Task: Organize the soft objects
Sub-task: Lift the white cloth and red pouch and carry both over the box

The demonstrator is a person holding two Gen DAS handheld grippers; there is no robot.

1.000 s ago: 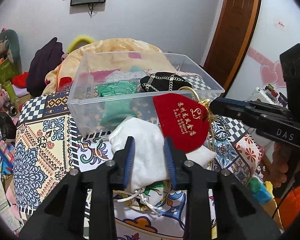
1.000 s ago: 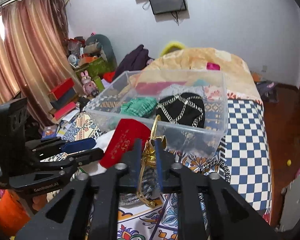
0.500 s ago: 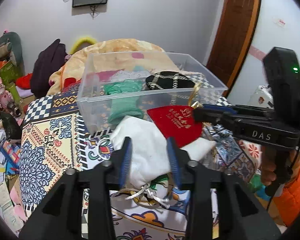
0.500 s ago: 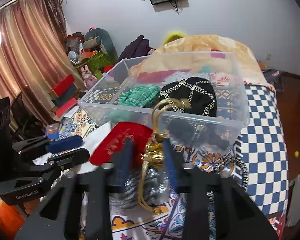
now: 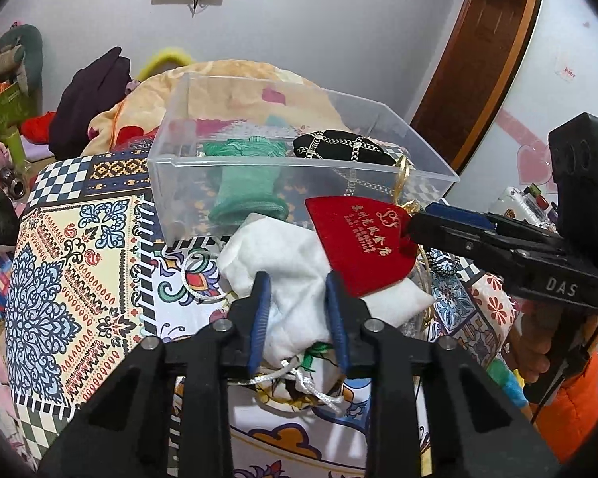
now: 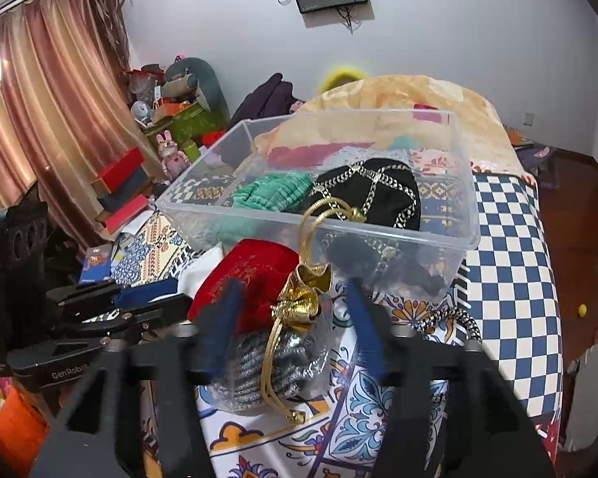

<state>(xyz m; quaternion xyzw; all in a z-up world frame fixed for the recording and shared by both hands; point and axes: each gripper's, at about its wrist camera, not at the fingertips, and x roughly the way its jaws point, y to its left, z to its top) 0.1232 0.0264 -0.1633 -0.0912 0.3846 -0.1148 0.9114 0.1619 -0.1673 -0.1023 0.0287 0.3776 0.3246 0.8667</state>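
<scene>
A clear plastic bin (image 5: 259,183) (image 6: 464,183) stands on the patterned cloth and holds a green knit piece (image 5: 247,183) (image 6: 275,193) and a black pouch with gold chain pattern (image 5: 339,147) (image 6: 374,191). A red velvet pouch (image 5: 358,243) (image 6: 243,279) with a gold neck and cord (image 6: 303,294) lies in front of the bin, over a white drawstring bag (image 5: 291,279). My left gripper (image 5: 299,318) is open around the white bag. My right gripper (image 6: 295,318) (image 5: 438,219) is open, its fingers spread on either side of the red pouch's gold neck.
A grey knit bundle in clear wrap (image 6: 267,362) lies under the gold cord. A black-and-white cord (image 6: 450,318) lies right of it. A blanket heap (image 5: 227,91) sits behind the bin. Boxes and toys (image 6: 171,119) crowd the left side. A door (image 5: 470,63) is at right.
My right gripper has opened and let go of the red pouch's gold neck; the pouch now rests in front of the bin. My left gripper stays over the white bag.
</scene>
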